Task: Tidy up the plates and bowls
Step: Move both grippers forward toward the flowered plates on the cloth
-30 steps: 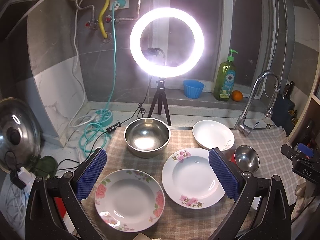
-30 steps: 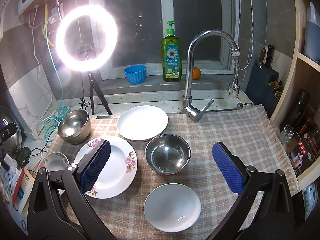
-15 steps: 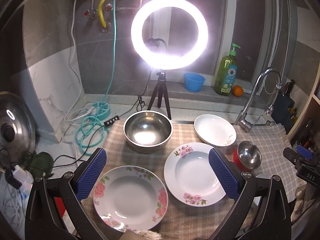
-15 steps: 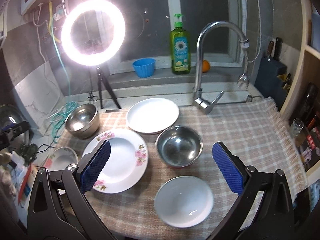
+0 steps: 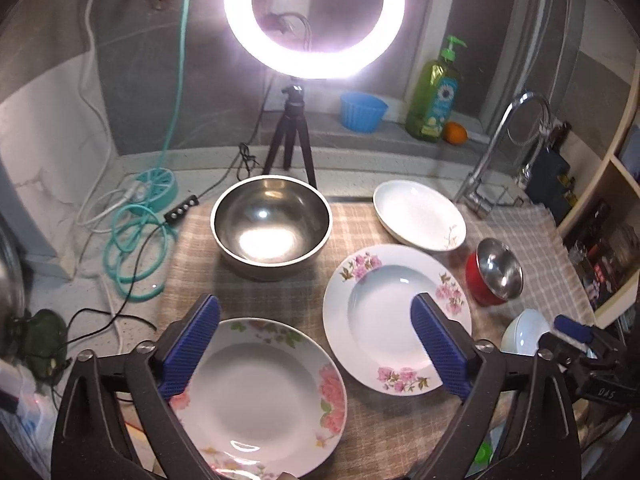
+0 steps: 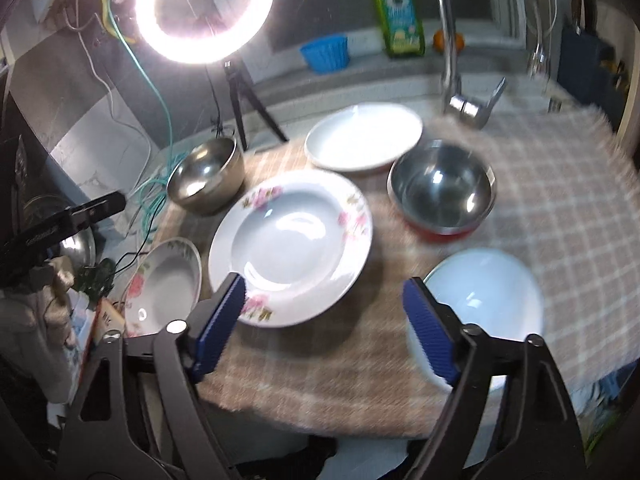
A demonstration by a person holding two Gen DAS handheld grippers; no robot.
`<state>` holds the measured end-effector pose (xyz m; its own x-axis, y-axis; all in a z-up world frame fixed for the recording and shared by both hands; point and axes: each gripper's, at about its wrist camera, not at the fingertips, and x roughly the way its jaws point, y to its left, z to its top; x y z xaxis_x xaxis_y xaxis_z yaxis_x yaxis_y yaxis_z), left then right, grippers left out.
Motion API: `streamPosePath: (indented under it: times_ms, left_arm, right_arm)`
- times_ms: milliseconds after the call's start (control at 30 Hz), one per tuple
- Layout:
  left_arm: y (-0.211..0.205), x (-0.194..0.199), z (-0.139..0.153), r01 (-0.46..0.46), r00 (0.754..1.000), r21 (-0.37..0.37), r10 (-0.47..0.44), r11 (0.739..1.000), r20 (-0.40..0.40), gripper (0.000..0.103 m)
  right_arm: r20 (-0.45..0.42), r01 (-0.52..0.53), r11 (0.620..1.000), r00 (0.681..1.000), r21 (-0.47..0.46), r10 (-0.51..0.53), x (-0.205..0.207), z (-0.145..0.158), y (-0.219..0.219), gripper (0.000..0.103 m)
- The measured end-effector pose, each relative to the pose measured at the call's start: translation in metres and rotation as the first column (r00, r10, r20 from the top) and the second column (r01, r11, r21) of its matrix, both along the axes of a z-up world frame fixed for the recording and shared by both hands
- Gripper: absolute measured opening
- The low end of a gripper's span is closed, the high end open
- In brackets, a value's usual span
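On the checked cloth point(image 5: 200, 240) the dishes lie open and all look empty. Farthest left is a large steel bowl point(image 5: 272, 226), round and deep, its polished inside showing only a bright glare. In front of it lies a wide, shallow plate with a flower rim point(image 5: 256, 396), glossy white in the well, pink and green on the border. To its right is a second flowered plate point(image 5: 396, 320), also a deep-welled round, with pink sprigs on a white rim. Behind that sits a plain white plate point(image 5: 420, 214) with one small sprig at the edge. Further right stands a small bowl point(image 5: 496, 272), shiny steel inside and red outside. Nearest the cloth's front right is a plain white bowl point(image 6: 484, 300), smooth and rounded.

The left gripper point(image 5: 316, 350) hangs above the two flowered plates with its ribbed blue pads apart and drawing together; nothing is between them, and they press on nothing. The right gripper point(image 6: 324, 328) likewise has its pads spread and narrowing over bare cloth, its left pad over the edge of the second flowered plate and its right pad at the near rim of the white bowl; the view is blurred, so contact there cannot be told.
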<state>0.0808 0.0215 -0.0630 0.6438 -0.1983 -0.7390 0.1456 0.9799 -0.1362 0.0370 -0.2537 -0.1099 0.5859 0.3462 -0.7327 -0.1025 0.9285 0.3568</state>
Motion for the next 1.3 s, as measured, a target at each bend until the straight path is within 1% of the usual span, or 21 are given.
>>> streamPosePath:
  times_ms: [33, 100, 167, 200, 233, 300, 400, 500, 533, 633, 700, 800, 900, 1000, 1300]
  left_arm:
    - [-0.001, 0.003, -0.004, 0.017, 1.0, -0.001, -0.017, 1.0, -0.014, 0.085]
    - [-0.001, 0.01, -0.012, 0.04, 0.998, -0.014, -0.04, 0.999, -0.037, 0.079]
    - [-0.001, 0.016, -0.02, 0.057, 0.996, -0.037, -0.059, 0.998, -0.068, 0.072]
    - [-0.001, 0.018, -0.025, 0.065, 0.994, -0.051, -0.069, 0.997, -0.083, 0.066]
    - [-0.002, 0.022, -0.031, 0.075, 0.991, -0.064, -0.081, 0.995, -0.104, 0.06]
    - [-0.002, 0.025, -0.037, 0.089, 0.987, -0.078, -0.098, 0.993, -0.126, 0.054]
    - [-0.002, 0.031, -0.044, 0.11, 0.98, -0.099, -0.125, 0.989, -0.154, 0.047]
    - [0.0, 0.04, -0.052, 0.12, 0.972, -0.127, -0.142, 0.985, -0.185, 0.045]
    - [0.0, 0.042, -0.055, 0.122, 0.97, -0.132, -0.146, 0.984, -0.194, 0.04]
    - [0.001, 0.053, -0.068, 0.124, 0.959, -0.146, -0.156, 0.982, -0.235, 0.031]
    - [0.003, 0.058, -0.074, 0.124, 0.953, -0.16, -0.162, 0.979, -0.256, 0.029]
    - [0.003, 0.066, -0.079, 0.132, 0.949, -0.143, -0.167, 0.981, -0.266, 0.028]
    - [0.001, 0.073, -0.085, 0.138, 0.944, -0.14, -0.173, 0.981, -0.28, 0.026]
    - [0.0, 0.08, -0.09, 0.14, 0.939, -0.14, -0.177, 0.98, -0.296, 0.025]
    - [-0.007, 0.098, -0.103, 0.142, 0.925, -0.155, -0.187, 0.978, -0.331, 0.025]
  right_arm:
    - [-0.018, -0.002, 1.0, 1.0, 0.02, 0.003, -0.001, -0.004, 0.002, 0.076]
    - [-0.041, -0.005, 0.999, 0.999, 0.045, 0.007, -0.003, -0.011, 0.005, 0.067]
    - [-0.057, -0.001, 0.999, 0.998, 0.046, 0.004, -0.003, -0.016, 0.008, 0.063]
    - [-0.065, 0.002, 0.999, 0.998, 0.051, 0.001, -0.004, -0.019, 0.009, 0.059]
    - [-0.074, 0.005, 0.998, 0.997, 0.059, 0.0, -0.004, -0.021, 0.009, 0.057]
    - [-0.095, 0.013, 0.997, 0.996, 0.07, -0.006, -0.003, -0.027, 0.009, 0.052]
    - [-0.131, 0.023, 0.996, 0.991, 0.086, -0.011, -0.003, -0.036, 0.012, 0.046]
    - [-0.168, 0.027, 0.995, 0.986, 0.099, -0.01, 0.001, -0.047, 0.015, 0.04]
    - [-0.179, 0.032, 0.994, 0.984, 0.101, -0.013, 0.003, -0.051, 0.016, 0.04]
    - [-0.21, 0.048, 0.991, 0.978, 0.123, -0.022, 0.007, -0.06, 0.016, 0.04]
    - [-0.212, 0.048, 0.992, 0.977, 0.118, -0.022, 0.009, -0.062, 0.019, 0.039]
    - [-0.209, 0.044, 0.993, 0.978, 0.106, -0.021, 0.013, -0.061, 0.023, 0.039]
    - [-0.215, 0.045, 0.994, 0.976, 0.099, -0.023, 0.019, -0.065, 0.026, 0.035]
    - [-0.226, 0.056, 0.993, 0.974, 0.1, -0.032, 0.024, -0.068, 0.025, 0.033]
    - [-0.256, 0.103, 0.989, 0.964, 0.104, -0.073, 0.036, -0.079, 0.015, 0.03]
